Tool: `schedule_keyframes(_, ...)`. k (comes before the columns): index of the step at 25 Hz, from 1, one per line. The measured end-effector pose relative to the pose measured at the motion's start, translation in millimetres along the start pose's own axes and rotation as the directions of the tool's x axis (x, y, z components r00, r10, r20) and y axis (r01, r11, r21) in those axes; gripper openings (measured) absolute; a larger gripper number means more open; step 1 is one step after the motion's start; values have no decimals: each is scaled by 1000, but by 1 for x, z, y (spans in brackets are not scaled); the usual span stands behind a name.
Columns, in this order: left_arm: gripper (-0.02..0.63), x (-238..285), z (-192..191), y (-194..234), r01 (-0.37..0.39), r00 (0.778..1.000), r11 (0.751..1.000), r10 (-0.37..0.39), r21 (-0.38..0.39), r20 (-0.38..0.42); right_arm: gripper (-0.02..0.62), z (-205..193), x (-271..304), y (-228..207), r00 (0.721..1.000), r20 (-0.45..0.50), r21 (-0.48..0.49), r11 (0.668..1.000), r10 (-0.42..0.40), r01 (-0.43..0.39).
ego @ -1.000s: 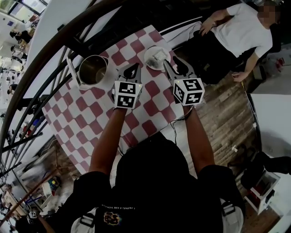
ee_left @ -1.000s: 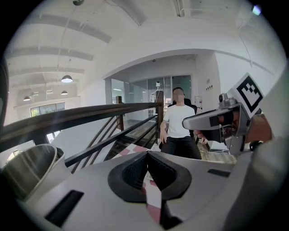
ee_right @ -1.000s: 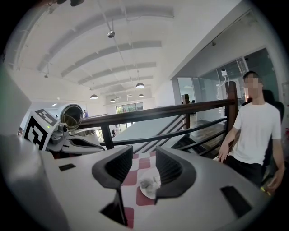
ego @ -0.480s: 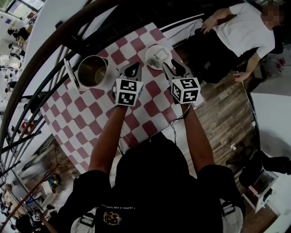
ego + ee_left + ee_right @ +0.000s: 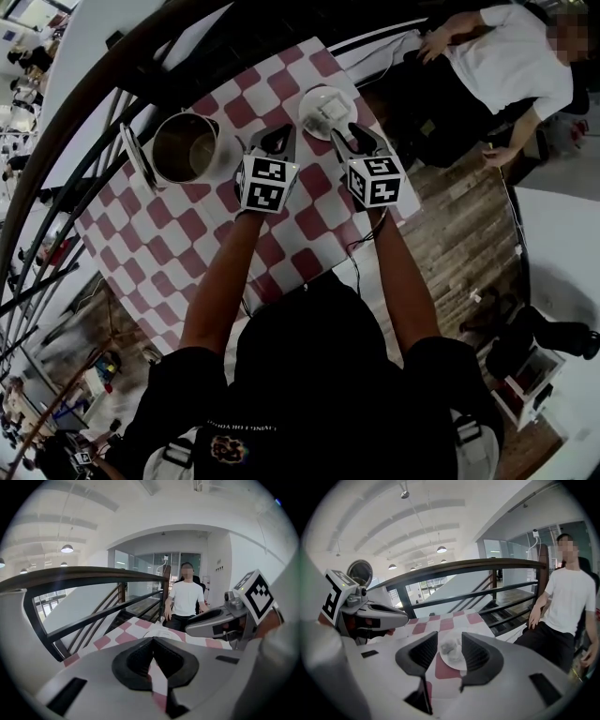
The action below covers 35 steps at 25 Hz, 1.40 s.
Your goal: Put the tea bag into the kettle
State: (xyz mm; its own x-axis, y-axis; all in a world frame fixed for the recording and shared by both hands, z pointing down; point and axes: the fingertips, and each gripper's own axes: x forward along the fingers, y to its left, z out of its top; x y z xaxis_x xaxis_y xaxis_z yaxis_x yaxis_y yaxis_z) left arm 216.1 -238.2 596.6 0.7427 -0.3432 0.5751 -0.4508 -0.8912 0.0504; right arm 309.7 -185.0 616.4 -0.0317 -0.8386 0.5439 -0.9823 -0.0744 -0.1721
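Head view: red-and-white checkered surface (image 5: 197, 234) beside a dark stair railing (image 5: 84, 112). Kettle (image 5: 187, 150) stood open at the left part of the surface, its lid (image 5: 134, 159) tipped up on the left side. White plate (image 5: 309, 98) sat at the far edge, well apart from the kettle, with the tea bag (image 5: 330, 111) lying on it, not in the kettle. Left claw (image 5: 275, 141) hovered between kettle and plate. Right claw (image 5: 354, 139) hovered just on the near side of the plate and pointed at it, not touching the tea bag.

Left gripper view: jaws pressed together at the tips, nothing between them, checkered cloth below.

Right gripper view: jaws spread apart, empty; plate and tea bag seen through the gap, further out on the surface. The two claws were side by side, near each other.

A person in a white shirt (image 5: 511, 56) sat beyond the surface at the right, over a wood floor (image 5: 469, 234).
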Motion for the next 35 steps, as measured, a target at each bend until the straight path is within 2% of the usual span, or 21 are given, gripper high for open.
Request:
schedule_keyframes(15,3,33,-26,14,19,997,999,-22,-41,-69,166,-33,43,-5,994,-109,10,1000,13,-12)
schedule_keyframes(27,3,51,-40,12,38,994,997,-45,-69,-97,160,-52,61,-11,985,-170,-22,1000,-24,20)
schedule_keyframes(31,3,50,-41,17,32,994,997,-39,-72,-99,19,-55,63,-16,979,-189,-56,997,-70,60)
schedule_keyframes(35,3,48,-43,20,24,994,997,-31,-69,-102,15,-54,64,-17,979,-187,-62,996,-80,70)
